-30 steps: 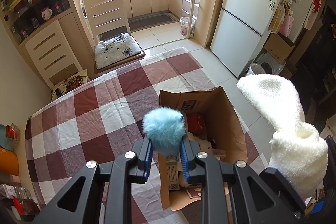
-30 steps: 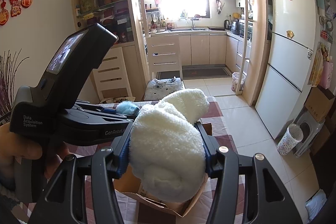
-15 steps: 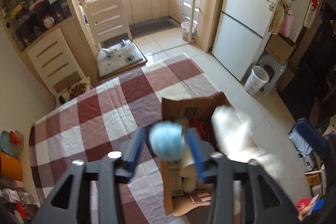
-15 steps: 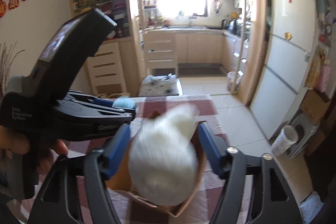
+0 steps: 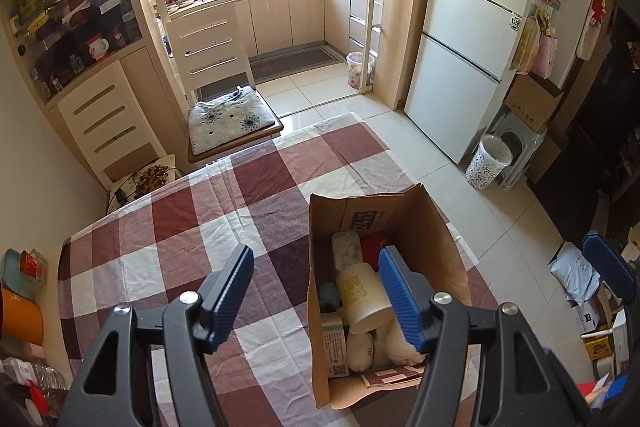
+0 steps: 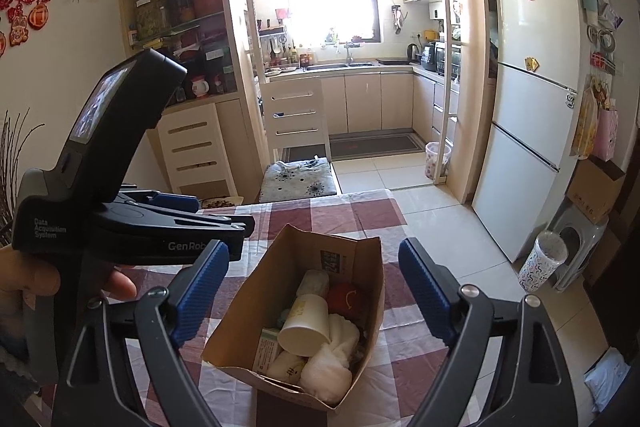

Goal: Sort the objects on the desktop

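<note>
Cardboard box [image 6: 248, 311] sits on the checked table just below and ahead of both claws. Left gripper [image 5: 316, 293] and right gripper [image 6: 314, 293] are opening, nothing between them. Its soft white plush [image 6: 326, 367] looks light and squashy; any pinch across the middle should hold.

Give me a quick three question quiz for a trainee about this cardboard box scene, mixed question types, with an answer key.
1. True or false: the left gripper holds a blue ball.
2. Multiple choice: the cardboard box stands on A) the tiled floor, B) a checked tablecloth, C) a chair.
3. Short answer: how does the paper cup in the box lie?

Key
1. False. Nothing is between its fingers, and its jaws are opening. A small blue ball sits in the box.
2. B.
3. On its side, on top of the other things, with its open mouth toward the right wrist camera and the white fluffy cloth next to it.
</note>
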### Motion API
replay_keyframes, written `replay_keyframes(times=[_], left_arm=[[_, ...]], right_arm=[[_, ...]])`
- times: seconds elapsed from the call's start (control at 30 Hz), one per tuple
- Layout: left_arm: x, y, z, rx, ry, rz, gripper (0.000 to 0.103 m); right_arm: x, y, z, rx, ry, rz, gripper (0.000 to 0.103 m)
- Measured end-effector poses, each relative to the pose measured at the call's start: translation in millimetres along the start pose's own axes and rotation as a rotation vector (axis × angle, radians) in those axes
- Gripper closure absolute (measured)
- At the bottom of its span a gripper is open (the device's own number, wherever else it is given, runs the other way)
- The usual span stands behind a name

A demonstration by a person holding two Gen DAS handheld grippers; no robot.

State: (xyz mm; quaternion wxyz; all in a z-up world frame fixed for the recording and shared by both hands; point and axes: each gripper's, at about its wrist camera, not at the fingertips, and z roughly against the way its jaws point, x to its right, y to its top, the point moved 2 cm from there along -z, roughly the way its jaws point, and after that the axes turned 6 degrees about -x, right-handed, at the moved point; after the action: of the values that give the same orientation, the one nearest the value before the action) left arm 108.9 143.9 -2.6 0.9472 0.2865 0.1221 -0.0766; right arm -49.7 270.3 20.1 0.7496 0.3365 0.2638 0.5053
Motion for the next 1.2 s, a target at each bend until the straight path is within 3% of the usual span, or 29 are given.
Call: replay_keyframes(times=[1.2], left_arm=[[10,-75,-10,-0.175,0.008,0.057,0.036]], right_arm=[[-1,-45,17,-0.131,-0.002,-0.06,0.007]])
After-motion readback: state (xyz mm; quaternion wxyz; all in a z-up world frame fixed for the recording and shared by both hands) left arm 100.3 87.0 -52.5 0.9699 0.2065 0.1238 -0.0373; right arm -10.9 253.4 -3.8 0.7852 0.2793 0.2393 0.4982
